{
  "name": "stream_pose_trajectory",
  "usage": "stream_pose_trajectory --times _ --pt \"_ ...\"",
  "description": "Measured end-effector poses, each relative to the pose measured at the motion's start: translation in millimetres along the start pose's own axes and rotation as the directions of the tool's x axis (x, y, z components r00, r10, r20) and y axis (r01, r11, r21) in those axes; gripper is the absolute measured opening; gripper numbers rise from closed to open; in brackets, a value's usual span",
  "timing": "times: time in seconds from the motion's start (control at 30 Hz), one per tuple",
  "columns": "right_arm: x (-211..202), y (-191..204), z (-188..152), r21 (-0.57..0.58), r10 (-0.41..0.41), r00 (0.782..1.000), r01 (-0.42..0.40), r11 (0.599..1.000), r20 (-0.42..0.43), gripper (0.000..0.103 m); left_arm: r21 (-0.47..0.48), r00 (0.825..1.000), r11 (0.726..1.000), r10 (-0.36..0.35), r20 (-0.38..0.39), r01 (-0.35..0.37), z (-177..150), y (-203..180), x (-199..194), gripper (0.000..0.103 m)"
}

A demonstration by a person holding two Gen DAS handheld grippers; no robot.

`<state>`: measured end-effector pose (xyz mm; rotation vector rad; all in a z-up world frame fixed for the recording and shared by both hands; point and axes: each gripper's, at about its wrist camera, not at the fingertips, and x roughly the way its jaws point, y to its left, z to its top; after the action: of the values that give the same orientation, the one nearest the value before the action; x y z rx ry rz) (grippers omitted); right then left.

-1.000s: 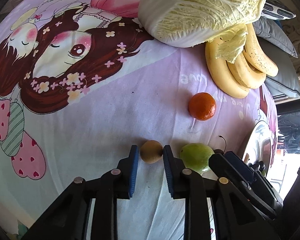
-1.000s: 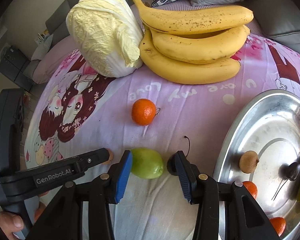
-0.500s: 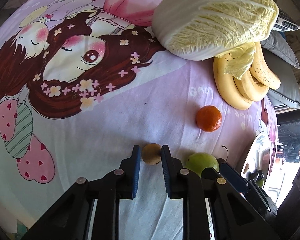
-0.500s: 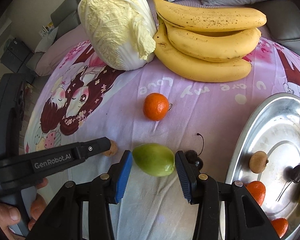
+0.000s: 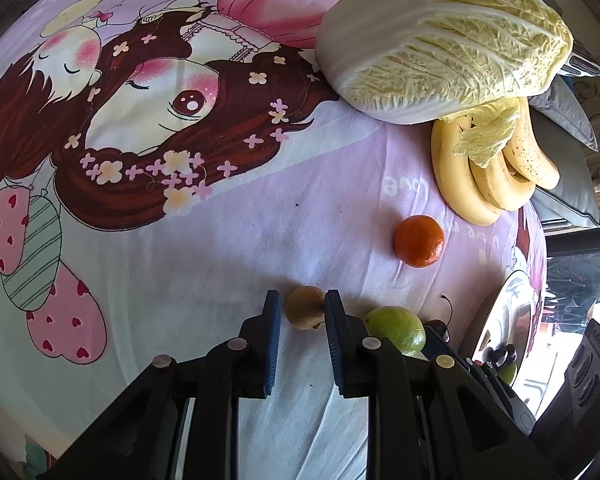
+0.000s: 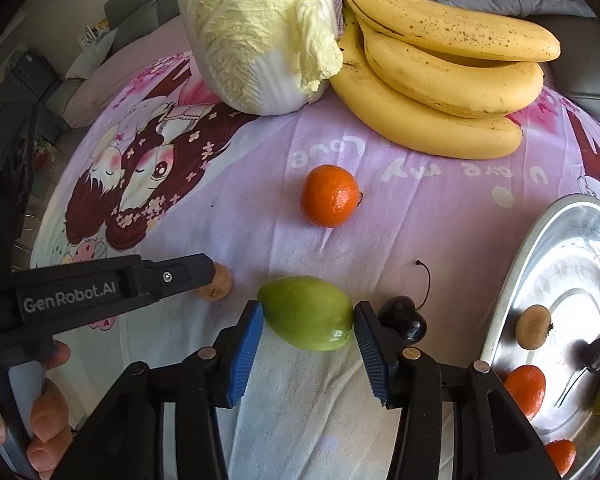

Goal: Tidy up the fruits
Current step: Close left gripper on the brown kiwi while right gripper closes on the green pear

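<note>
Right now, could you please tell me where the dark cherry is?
In the right wrist view the dark cherry lies on the printed sheet, just outside the right-hand jaw, between the green fruit and the metal tray.

The cabbage (image 6: 260,32) lies at the far side of the bed sheet (image 6: 400,200), and the bananas (image 6: 440,80) lie just to its right, touching it. The tangerine (image 6: 329,195) sits alone in the middle, nearer than both. Closer still, three small fruits lie in a row: the little round fruit (image 6: 216,287) on the left, the pear-shaped fruit (image 6: 306,313) in the middle, and the cherry (image 6: 404,318) just right of it. The tray (image 6: 572,248) lies at the right, with small fruits in it.
</note>
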<state>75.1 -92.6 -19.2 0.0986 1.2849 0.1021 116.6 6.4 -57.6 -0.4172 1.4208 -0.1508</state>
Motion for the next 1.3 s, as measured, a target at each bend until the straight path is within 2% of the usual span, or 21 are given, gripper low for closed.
stream_pose_trajectory --times 0.1,0.3,0.63,0.9,1.13,1.3 --pt "3.0 2.8 0.0 -0.014 -0.008 1.000 0.008 1.000 -0.002 0.054 0.007 1.000 1.000 -0.003 -0.007 0.003 -1.4 11.5 -4.5 0.024" --pt "12.9 3.5 -1.1 -0.014 0.002 1.000 -0.002 1.000 -0.024 0.054 0.016 1.000 1.000 -0.011 -0.024 0.011 -3.6 2.0 0.4 0.025" --pt "12.6 5.5 -0.9 -0.016 -0.001 1.000 0.000 1.000 -0.014 0.054 0.033 0.998 0.999 -0.020 -0.062 0.022 -5.0 -5.9 16.9 0.027" --pt "13.1 4.3 -0.9 -0.011 0.003 1.000 -0.003 1.000 -0.015 0.053 0.033 0.999 0.999 -0.015 -0.050 0.017 -4.5 -8.5 18.0 0.026" --pt "10.7 7.2 -0.5 -0.012 0.028 1.000 -0.028 1.000 -0.009 0.053 0.029 1.000 0.999 0.019 -0.013 -0.019 -1.6 -3.2 8.4 0.026" --pt "5.8 8.1 0.7 -0.010 0.054 0.999 -0.054 0.999 0.005 0.046 0.010 0.999 0.999 0.036 0.012 -0.036 2.3 3.1 1.4 0.026"
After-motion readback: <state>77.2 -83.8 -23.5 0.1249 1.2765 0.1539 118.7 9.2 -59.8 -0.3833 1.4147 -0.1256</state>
